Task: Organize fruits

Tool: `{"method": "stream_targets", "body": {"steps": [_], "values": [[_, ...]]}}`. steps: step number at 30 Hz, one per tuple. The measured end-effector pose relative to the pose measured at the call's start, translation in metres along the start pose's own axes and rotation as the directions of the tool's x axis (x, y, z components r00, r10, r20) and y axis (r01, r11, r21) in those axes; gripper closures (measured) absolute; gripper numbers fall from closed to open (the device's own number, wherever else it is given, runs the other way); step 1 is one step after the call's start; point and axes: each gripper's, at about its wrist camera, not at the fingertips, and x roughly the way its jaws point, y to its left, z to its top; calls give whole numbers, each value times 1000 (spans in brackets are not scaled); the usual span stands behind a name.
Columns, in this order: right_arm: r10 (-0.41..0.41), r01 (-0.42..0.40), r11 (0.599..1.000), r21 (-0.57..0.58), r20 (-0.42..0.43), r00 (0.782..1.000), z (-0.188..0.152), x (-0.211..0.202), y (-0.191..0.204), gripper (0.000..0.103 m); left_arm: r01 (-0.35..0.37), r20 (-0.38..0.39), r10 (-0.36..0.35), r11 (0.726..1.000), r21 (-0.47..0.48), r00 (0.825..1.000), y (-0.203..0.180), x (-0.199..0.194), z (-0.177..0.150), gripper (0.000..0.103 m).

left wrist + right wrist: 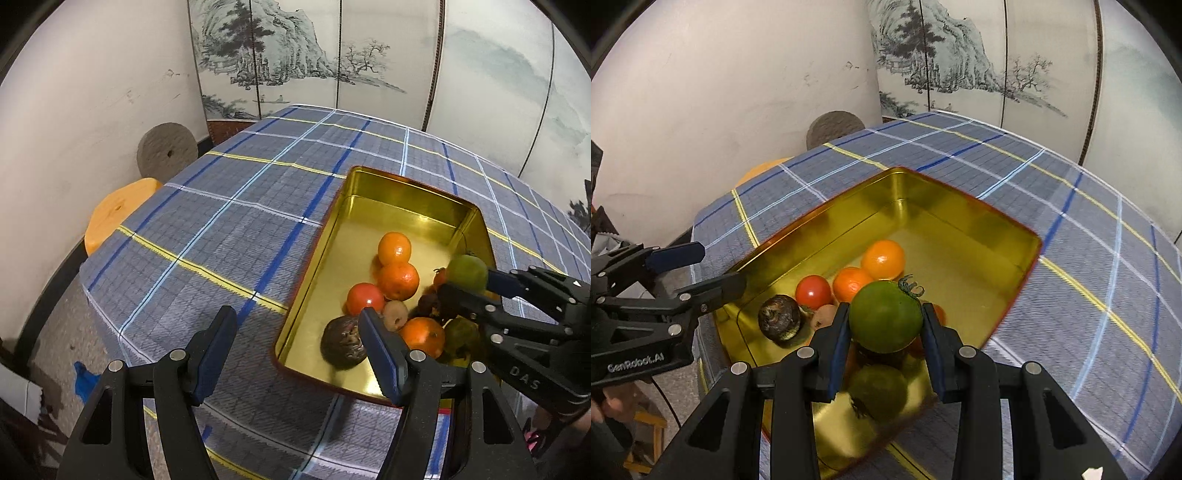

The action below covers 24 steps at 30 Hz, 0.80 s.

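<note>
A gold tin [406,192] [960,206] stands on the plaid tablecloth [221,221]. In it lie two oranges [394,248] [399,280], a red tomato [365,298], a dark wrinkled fruit [343,347] [778,317], a third orange [423,336] and a green fruit [879,391]. My right gripper [884,325] is shut on a green tomato [884,319] [467,273], held over the fruit in the tin. My left gripper [299,332] [701,271] is open and holds nothing, at the tin's near left corner.
Left of the table stand an orange stool [118,214] and a grey stone wheel [166,149] against the white wall. A painted folding screen [295,55] stands behind the table. A hand [605,406] shows at the lower left of the right wrist view.
</note>
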Motion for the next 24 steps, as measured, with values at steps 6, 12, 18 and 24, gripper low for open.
{"method": "stream_targets", "body": {"steps": [6,12,18,24], "values": [[5,-5,1000,-4,-12,1000,2,12,7,68,-2,-7,2,1000,0,1000,2,1,-1,34],[-4,4,1000,7,-12,1000,3,14,7,67,2,-11,-2,1000,1,1000,0,0,-3,34],[-13,13,1000,20,-3,1000,1,9,6,59,5,-15,-5,1000,8,1000,-6,-2,-5,34],[-19,19,1000,11,7,1000,-1,2,7,52,4,-15,-4,1000,13,1000,-10,-5,-6,34]]}}
